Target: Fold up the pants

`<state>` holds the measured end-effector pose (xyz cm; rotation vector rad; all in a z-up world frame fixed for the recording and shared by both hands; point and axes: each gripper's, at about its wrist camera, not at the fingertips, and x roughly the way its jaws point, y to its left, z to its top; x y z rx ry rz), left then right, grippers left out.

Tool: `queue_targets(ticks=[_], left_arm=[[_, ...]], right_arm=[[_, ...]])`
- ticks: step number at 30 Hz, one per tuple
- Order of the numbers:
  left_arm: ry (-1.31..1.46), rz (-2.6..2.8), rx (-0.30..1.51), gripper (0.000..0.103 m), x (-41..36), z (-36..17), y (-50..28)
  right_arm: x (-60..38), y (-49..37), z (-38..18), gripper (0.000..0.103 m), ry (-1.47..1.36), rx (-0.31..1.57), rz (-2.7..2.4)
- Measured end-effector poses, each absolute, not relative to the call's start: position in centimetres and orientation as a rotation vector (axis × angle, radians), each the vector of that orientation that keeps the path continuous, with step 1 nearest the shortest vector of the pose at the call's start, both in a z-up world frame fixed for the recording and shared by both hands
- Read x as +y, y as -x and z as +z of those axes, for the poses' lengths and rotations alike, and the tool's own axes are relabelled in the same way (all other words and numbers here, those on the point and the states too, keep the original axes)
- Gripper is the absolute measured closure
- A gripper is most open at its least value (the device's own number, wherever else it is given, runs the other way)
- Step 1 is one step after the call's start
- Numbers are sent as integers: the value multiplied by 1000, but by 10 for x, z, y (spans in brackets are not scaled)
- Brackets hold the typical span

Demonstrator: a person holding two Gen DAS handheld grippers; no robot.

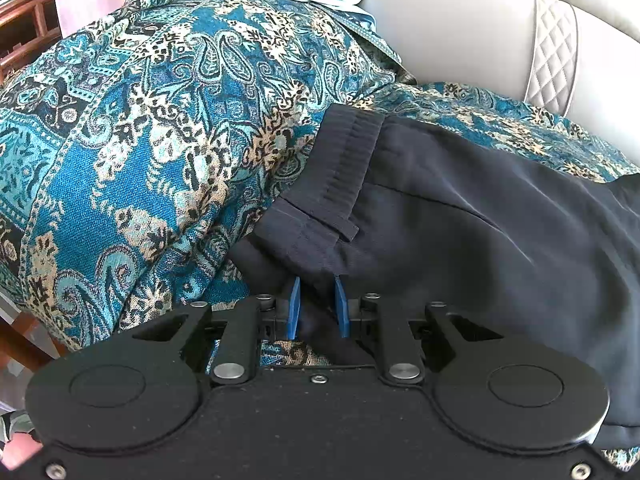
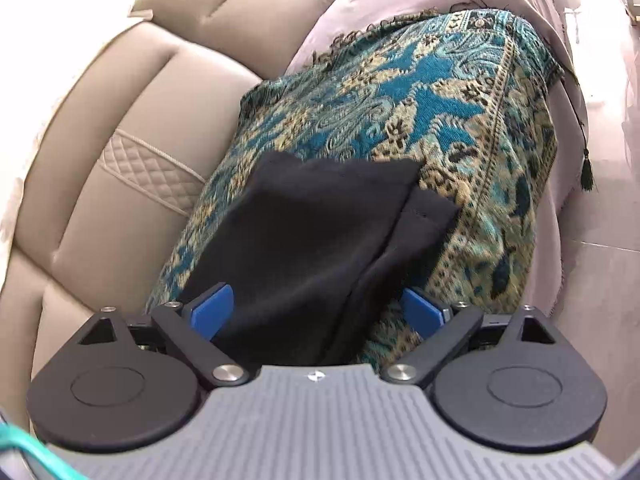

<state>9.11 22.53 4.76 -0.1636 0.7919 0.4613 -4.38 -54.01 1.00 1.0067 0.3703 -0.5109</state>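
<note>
Lying smooth and dark on the paisley throw [image 1: 152, 128], pants [image 1: 460, 216] are pinched by the left tool [image 1: 318, 306]; the right tool [image 2: 318, 312] gapes wide.

Premises are a home living room. Evidence: a beige leather sofa [image 2: 120, 128] with quilted stitching, draped with a teal paisley throw [image 1: 160, 128]; wooden chair frames [image 1: 36, 20] behind; a tiled floor [image 2: 608, 264] alongside.

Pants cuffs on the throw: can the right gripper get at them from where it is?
Probably yes. The right gripper is open, its blue fingers straddling the dark pants, and the cuffs lie just ahead on the patterned throw with nothing covering them.
</note>
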Motion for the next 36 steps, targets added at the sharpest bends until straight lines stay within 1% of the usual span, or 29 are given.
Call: queue_targets(ticks=[4, 7, 9, 13, 14, 15, 16, 18, 20, 23, 24, 27, 30, 31, 32, 33, 35, 36], left_arm=[[167, 461, 797, 84, 226, 48, -92], [174, 464, 801, 84, 226, 48, -92], [174, 467, 801, 83, 226, 48, -93], [167, 473, 798, 83, 224, 48, -92], [168, 475, 798, 83, 224, 48, -92], [170, 476, 798, 83, 224, 48, -92], [173, 477, 797, 83, 224, 48, -92], [176, 479, 793, 83, 224, 48, -92], [176, 479, 785, 83, 223, 47, -90], [176, 480, 775, 83, 223, 47, -89], [176, 480, 773, 83, 222, 46, -88], [197, 481, 773, 83, 224, 47, -87], [226, 486, 775, 83, 226, 48, -88], [229, 487, 774, 83, 226, 48, -88], [227, 487, 773, 83, 226, 48, -88], [225, 486, 773, 83, 226, 48, -87], [221, 480, 763, 83, 226, 47, -86], [218, 479, 759, 83, 225, 46, -85]], right_arm=[[-551, 36, 6, 8, -1034, 313, -501], [-557, 22, 9, 17, -981, 317, -507], [-554, 9, 14, 37, -869, 370, -531], [-543, -17, 23, 51, -673, 447, -592], [-542, -20, 24, 65, -663, 450, -608], [-541, -22, 25, 84, -659, 450, -627], [-540, -24, 27, 89, -666, 448, -656], [-532, -29, 35, 93, -680, 414, -664], [-512, -40, 49, 94, -641, 389, -647], [-451, -71, 70, 96, -548, 389, -525], [-420, -85, 74, 98, -500, 407, -446], [-307, -117, 71, 98, -287, 507, -197], [-192, -118, 44, 98, 31, 593, 31], [-167, -112, 35, 98, 107, 600, 75], [-146, -103, 25, 98, 170, 604, 115], [-130, -92, 20, 98, 236, 569, 124], [-117, -76, 17, 96, 310, 546, 172], [-117, -69, 17, 87, 306, 544, 189]])
